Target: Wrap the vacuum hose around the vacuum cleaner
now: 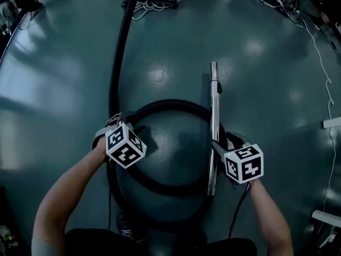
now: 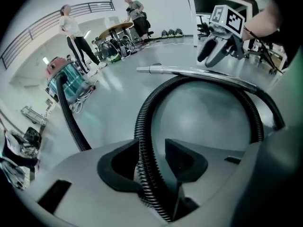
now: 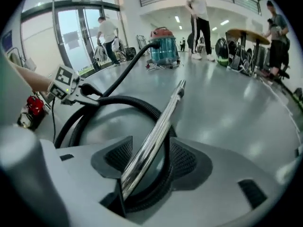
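- Left gripper [image 2: 151,150] is clamped on the ribbed hose [image 2: 140,126], which runs straight through between its pads.
- Right gripper [image 3: 151,157] is open. The wand [image 3: 163,122] lies between the jaws, leaning on the left pad and clear of the right.
- The hose curls in a loop on the floor between the two grippers. Its long tail leads off to the vacuum [image 3: 163,45], well apart across the hall.
- Nothing is wrapped round the vacuum yet, I'd say.
- Handling call: the hose looks light, bendy and springy, so it's likely to uncoil. The ribs give good bite, so grip it side-on.
- The wand is stiff, polished and probably slippery. Take it squarely, near the hose end.
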`<state>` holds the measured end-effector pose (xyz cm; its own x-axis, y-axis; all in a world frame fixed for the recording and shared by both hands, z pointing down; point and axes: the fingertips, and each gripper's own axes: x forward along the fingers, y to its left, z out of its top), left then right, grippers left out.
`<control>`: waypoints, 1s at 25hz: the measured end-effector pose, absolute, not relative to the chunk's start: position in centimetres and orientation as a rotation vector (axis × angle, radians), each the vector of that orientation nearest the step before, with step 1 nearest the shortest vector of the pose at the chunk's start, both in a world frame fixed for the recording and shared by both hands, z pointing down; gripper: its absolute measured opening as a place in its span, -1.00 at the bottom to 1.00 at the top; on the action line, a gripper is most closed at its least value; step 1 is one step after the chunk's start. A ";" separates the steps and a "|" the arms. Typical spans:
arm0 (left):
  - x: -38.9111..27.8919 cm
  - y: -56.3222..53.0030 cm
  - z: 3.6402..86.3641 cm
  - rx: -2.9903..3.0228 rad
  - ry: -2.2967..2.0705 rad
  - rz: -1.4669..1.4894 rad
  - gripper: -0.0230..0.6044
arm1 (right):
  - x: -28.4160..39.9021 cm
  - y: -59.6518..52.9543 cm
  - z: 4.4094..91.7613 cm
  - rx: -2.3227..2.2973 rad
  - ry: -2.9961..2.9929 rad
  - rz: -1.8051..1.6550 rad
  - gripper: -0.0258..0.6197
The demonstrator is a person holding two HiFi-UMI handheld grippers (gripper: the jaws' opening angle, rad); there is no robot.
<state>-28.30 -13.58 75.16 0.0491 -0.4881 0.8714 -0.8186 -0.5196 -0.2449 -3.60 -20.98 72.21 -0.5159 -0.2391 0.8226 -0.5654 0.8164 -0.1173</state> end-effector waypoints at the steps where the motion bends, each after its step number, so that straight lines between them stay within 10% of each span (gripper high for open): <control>1: -28.8 -14.2 75.0 2.016 -1.341 1.501 -0.36 | -3.0 -19.8 72.8 0.574 -2.093 0.485 -0.22; 25: -27.4 -7.1 76.7 1.829 -1.158 1.166 -0.36 | -9.1 -23.2 75.5 0.031 -1.989 -0.087 -0.29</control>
